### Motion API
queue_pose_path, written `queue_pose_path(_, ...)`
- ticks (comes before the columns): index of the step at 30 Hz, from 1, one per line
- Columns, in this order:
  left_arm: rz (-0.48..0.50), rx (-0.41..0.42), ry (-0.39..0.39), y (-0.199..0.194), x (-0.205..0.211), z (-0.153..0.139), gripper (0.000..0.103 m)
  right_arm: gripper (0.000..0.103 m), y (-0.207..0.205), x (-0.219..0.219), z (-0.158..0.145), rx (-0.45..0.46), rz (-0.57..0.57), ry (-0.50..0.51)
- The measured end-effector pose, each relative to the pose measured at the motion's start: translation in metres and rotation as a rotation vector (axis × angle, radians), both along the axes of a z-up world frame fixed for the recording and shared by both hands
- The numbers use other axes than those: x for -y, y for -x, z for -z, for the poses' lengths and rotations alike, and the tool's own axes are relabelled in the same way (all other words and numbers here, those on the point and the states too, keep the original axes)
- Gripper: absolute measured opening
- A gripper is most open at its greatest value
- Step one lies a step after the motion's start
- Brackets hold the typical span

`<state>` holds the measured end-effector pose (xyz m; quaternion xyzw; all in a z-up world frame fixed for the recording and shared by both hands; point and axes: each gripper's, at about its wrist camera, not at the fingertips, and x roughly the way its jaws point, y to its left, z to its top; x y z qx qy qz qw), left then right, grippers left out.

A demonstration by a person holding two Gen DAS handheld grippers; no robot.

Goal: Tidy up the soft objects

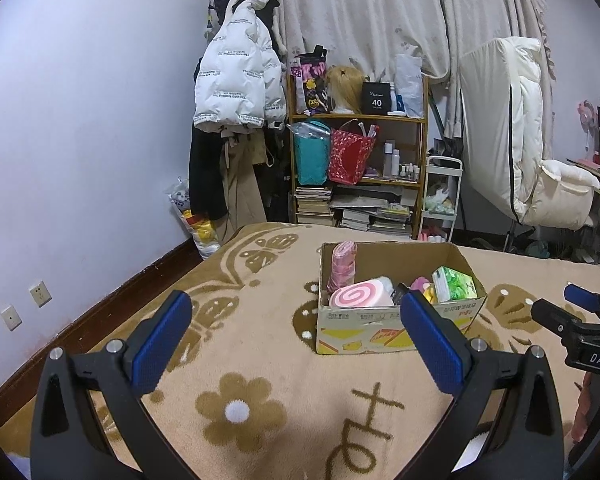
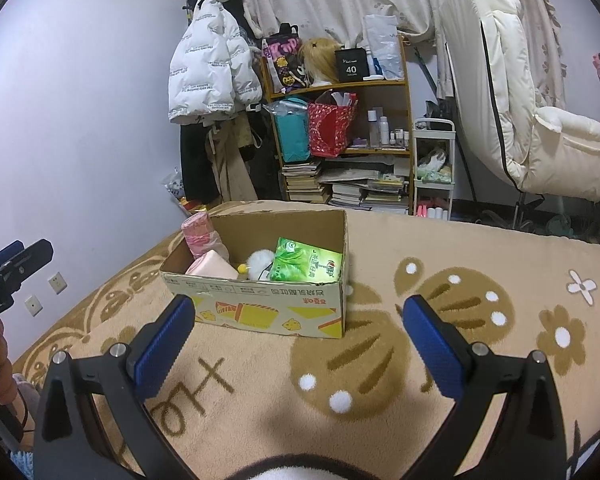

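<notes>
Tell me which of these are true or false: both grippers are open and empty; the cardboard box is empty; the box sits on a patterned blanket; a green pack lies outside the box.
1. Both the left gripper and right gripper are open and empty: true.
2. The cardboard box is empty: false, it holds soft items, including a pink swirl cushion.
3. The box sits on the patterned blanket: true.
4. The green pack lies outside the box: false, it is inside.
</notes>
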<state>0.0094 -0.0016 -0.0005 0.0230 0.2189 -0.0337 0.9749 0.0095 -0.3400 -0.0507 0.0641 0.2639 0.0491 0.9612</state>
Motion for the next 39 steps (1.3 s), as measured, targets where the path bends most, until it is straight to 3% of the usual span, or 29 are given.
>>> queue_pose_path(39, 0.015, -0.029, -0.042, -0.0035, 0.0066, 0.0083, 0.103, 0.103, 0.0007, -0.0007, 0.0001, -0.001, 0.001, -0.006)
